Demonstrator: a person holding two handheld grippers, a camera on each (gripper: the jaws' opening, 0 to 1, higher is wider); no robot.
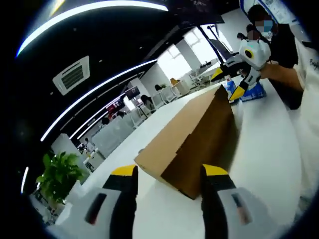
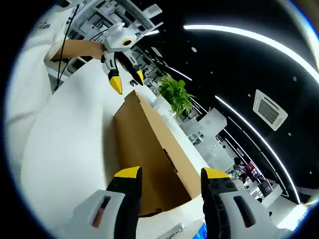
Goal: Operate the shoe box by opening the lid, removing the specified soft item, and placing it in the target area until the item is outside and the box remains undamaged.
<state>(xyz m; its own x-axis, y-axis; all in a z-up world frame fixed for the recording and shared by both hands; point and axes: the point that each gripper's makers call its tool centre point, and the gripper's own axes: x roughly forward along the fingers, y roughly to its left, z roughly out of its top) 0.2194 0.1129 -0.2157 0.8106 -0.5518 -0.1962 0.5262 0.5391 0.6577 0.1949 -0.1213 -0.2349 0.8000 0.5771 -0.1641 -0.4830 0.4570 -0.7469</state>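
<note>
Brown cardboard shoe box is seen lying flat on the white table, lid shut, so its contents can't be made out. Its long axis runs from one gripper to the other. The left gripper and right gripper are both held spread at opposite short ends, nothing pinched.
</note>
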